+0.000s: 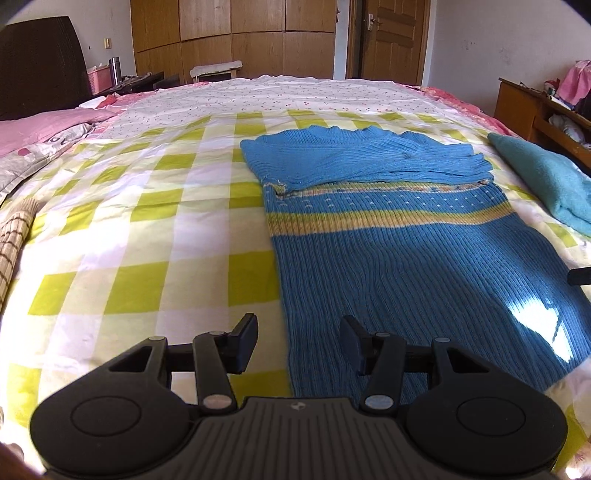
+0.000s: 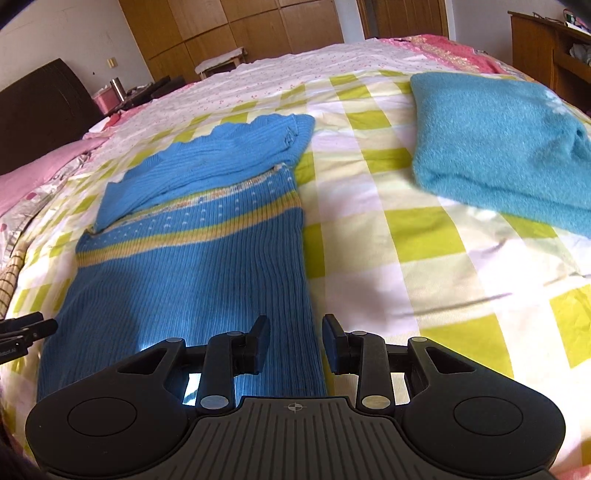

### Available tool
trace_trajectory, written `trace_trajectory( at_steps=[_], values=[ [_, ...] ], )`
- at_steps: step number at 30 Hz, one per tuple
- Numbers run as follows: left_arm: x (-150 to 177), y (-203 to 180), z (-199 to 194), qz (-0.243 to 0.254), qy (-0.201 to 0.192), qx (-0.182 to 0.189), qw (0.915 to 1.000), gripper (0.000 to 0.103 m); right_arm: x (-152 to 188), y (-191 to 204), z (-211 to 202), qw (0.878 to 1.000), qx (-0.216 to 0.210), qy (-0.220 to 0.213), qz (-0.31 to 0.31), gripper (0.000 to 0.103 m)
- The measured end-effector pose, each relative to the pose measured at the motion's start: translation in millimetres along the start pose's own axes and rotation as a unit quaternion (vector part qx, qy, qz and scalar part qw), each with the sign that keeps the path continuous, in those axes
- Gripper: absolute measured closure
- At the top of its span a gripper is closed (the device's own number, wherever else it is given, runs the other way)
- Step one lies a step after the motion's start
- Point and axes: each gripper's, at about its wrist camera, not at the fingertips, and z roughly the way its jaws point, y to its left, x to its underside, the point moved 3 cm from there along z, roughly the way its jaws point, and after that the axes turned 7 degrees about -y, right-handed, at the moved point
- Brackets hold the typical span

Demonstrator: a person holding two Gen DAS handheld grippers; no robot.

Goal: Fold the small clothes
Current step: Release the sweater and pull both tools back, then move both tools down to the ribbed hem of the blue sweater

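The blue ribbed sweater [image 1: 424, 266] lay flat on the green-and-white checked bedcover [image 1: 147, 206], its sleeves folded across the chest above a yellow stripe, hem toward me. My left gripper [image 1: 298, 343] hung just over the sweater's left edge near the hem, jaws apart with nothing between them. My right gripper [image 2: 295, 341] hung over the right edge near the hem, jaws likewise parted and empty; one finger sat above knit, the other above bedcover.

A folded teal garment [image 2: 506, 147] lay well apart to the sweater's right. Left of the sweater I had a broad stretch of bare bedcover; between the sweater and the teal garment ran a narrower clear strip. A pink pillow [image 1: 44, 129] sat at the bed's far left, beside a dark headboard [image 1: 40, 62].

Beyond the bed stood a wooden wardrobe [image 1: 236, 33]. Only the left view showed the door [image 1: 388, 37] and the cluttered wooden shelf [image 1: 535, 107] fully. The right view gave me the whole teal garment, and the left gripper's tip at its left margin.
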Motion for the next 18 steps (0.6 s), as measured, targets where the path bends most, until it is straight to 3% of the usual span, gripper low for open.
trace_trajectory(
  at_steps=[7,18],
  values=[
    [19.8,1.0,-12.5,-0.005,0.020,0.004,0.9998,0.048,18.9,-5.9,-13.9,1.000,-0.004,0.014,0.012,0.072],
    [29.9,-1.0,-21.0,-0.039,0.037,0.040,0.9977,0.048,30.3,-9.8,-26.5,0.999,-0.025,0.029,0.033,0.072]
  ],
)
